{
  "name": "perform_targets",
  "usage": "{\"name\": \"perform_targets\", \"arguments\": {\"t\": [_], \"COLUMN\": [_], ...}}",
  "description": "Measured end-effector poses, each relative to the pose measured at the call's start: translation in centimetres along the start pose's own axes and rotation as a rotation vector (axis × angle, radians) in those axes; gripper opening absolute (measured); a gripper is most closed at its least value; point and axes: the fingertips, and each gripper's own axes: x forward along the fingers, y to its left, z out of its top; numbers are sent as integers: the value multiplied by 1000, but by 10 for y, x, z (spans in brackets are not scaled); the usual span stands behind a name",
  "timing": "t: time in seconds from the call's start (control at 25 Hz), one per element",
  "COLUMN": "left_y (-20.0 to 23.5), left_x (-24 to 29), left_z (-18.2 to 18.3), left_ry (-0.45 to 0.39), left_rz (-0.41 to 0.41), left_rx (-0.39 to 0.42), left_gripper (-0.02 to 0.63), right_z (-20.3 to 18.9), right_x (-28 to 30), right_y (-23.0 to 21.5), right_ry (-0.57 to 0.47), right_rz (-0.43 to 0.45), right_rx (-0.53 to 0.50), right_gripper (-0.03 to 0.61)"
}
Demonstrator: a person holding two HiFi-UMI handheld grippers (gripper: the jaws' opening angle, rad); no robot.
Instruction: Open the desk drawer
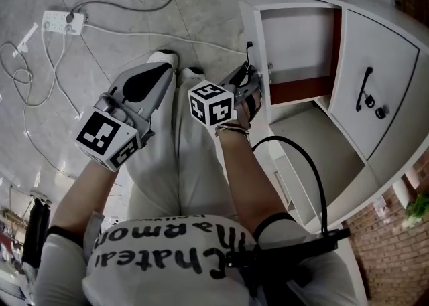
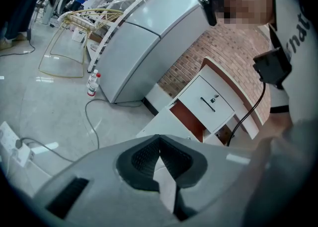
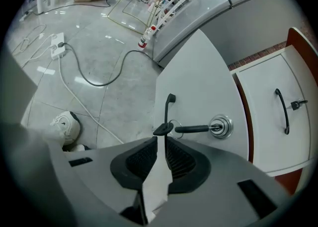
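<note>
White desk drawer [image 3: 198, 72] stands partly out. The right tongs [image 3: 160, 140] clench its thin black metal handle [image 3: 168, 112] by the tips only, so a skewed pull may slip off. Left tongs [image 2: 159, 140] clenched, empty.

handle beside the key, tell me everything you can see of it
The handle is a slim black bar, metal by its look, standing upright off the white drawer front. Its top end bends in to the front; its lower end sits between the fingers of the right gripper, shut on it. A keyed silver lock sits just beside it.
</note>
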Motion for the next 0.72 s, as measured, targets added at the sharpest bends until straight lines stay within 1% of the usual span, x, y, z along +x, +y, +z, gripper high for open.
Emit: {"name": "perform_targets", "arguments": {"t": [0.12, 0.2, 0.32, 0.44, 0.6, 0.72], "left_y": [-1, -1, 8, 11, 3, -10], "left_x": [2, 4, 6, 5, 1, -5], "left_z": [1, 4, 9, 13, 19, 34], "left_ry": [6, 7, 2, 0, 33, 37], "left_rz": [-7, -11, 5, 19, 21, 28], "left_rx": [1, 6, 4, -3, -8, -2], "left_gripper": [15, 15, 15, 15, 15, 15], "right_z": [0, -1, 1, 0, 4, 7], "right_x": [3, 2, 3, 2, -9, -24], "right_y": [3, 3, 2, 3, -1, -6], "right_ry": [17, 6, -23, -21, -17, -4], "right_rz": [-10, -22, -28, -24, -15, 8], "right_rx": [23, 31, 43, 40, 70, 91], "right_gripper": [21, 23, 23, 23, 23, 23]}}
